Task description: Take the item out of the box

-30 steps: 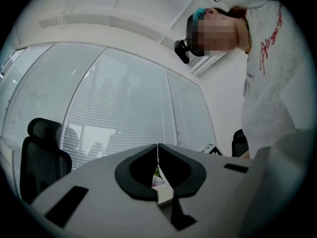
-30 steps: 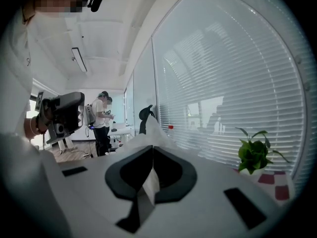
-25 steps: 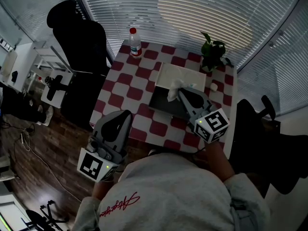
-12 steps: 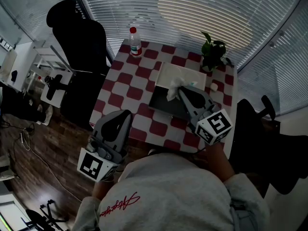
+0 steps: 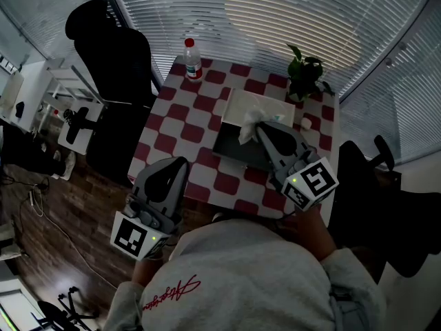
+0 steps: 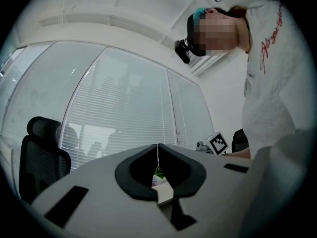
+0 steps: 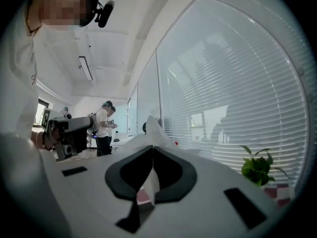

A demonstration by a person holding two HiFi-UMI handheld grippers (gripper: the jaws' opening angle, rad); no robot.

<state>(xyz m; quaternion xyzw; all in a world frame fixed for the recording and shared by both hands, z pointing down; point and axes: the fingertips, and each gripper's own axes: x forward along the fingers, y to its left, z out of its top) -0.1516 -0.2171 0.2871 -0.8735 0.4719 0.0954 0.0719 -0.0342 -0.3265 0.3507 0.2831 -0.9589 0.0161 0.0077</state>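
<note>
On the checkered worktop [image 5: 178,126], right of centre, the box [image 5: 234,147] lies crosswise. A tissue [image 5: 247,125] stands up from its top, pinched in the right gripper's [image 5: 260,127] closed jaws. A bottle [image 5: 192,59] and a plant [image 5: 305,73] stand behind, clear of it. The left gripper [image 5: 180,164] hovers at the near edge, jaws together on nothing.

In the head view, the body of the right tongs [image 5: 260,127] covered the near right part of the box [image 5: 234,147] and the lower end of the tissue [image 5: 247,124], so the opening of the box could not be seen. The person's torso [image 5: 241,274] hid the near edge of the bench [image 5: 176,126]. A small white thing [image 5: 305,124] near the plant [image 5: 305,71] was too small to tell. The print on the bottle [image 5: 192,61] was unreadable. In the left gripper view, the left tongs [image 6: 157,153] blocked nearly all the bench; only a green and white sliver showed below their tips.
</note>
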